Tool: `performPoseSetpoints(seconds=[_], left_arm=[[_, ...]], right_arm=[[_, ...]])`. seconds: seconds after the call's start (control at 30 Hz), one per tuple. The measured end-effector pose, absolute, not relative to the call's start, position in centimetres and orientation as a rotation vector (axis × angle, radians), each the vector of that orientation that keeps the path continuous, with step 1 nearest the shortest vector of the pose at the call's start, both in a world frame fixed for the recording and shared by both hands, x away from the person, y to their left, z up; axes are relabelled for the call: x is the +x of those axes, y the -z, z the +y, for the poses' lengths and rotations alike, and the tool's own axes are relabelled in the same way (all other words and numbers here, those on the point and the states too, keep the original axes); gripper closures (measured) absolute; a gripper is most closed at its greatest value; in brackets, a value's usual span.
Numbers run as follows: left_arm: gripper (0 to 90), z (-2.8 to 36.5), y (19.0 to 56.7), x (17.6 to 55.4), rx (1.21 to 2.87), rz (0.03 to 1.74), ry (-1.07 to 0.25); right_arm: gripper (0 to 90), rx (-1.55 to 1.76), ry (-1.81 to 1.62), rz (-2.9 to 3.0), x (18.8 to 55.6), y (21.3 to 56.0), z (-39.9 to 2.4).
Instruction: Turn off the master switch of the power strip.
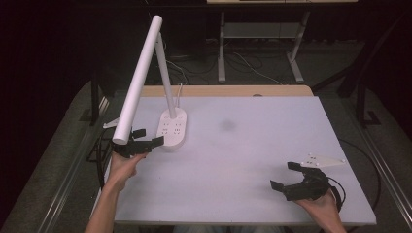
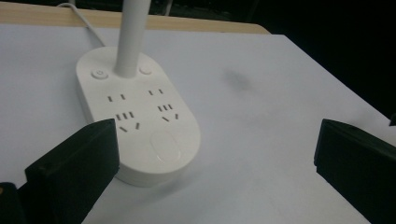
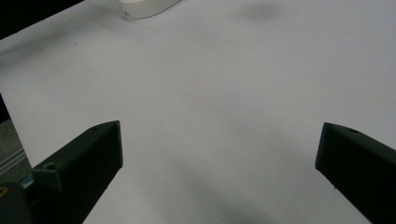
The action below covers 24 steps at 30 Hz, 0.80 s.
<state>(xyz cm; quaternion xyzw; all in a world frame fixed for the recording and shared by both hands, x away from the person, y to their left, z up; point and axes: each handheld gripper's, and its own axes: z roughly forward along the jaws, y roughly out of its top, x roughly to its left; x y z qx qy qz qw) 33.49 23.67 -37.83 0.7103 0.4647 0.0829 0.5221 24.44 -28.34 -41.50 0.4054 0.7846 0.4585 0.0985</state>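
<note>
Tabletop (image 1: 252, 160): pale grey-white sheet over a wooden board whose edge shows along the far side; one faint dark smudge (image 1: 227, 125) near the middle. Desk lamp (image 1: 167, 92): white, standing at the far left of the tabletop; a long tubular head (image 1: 138, 80) slants from high at the back down toward the person's left, carried on a slim upright post. Lamp base (image 2: 140, 126): white oval slab lying flat, post rising from its far end between two round buttons, one marked with a power symbol; four sets of socket slots on the top face and a smooth oval pad at the near end; no brand name or lettering legible. A white cord leaves the base toward the far edge. Left hand-held gripper (image 1: 145, 138): held level by the person's left hand just on the near-left side of the base, under the low end of the lamp head; jaws spread wide, nothing between them, the left jaw just beside the base's near rim in the left gripper view, whether touching cannot be told. Right hand-held gripper (image 1: 286, 175): held low over the near right corner, well apart from the lamp, pointing toward the left; jaws wide apart, bare tabletop between them, grey three-cornered plate on top.
</note>
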Motion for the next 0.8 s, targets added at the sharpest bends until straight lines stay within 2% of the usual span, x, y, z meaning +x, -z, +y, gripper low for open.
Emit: performPoseSetpoints(seconds=[0.5,0.8], left_arm=[[0.0,21.7,39.1,29.2,1.728,1.026,-0.190],[0.0,20.4,39.5,27.8,1.789,0.980,-0.209]], right_arm=[[0.1,1.200,-1.356,2.316,24.4,41.5,-28.3],[0.1,1.197,-1.358,2.315,24.4,41.4,-28.3]])
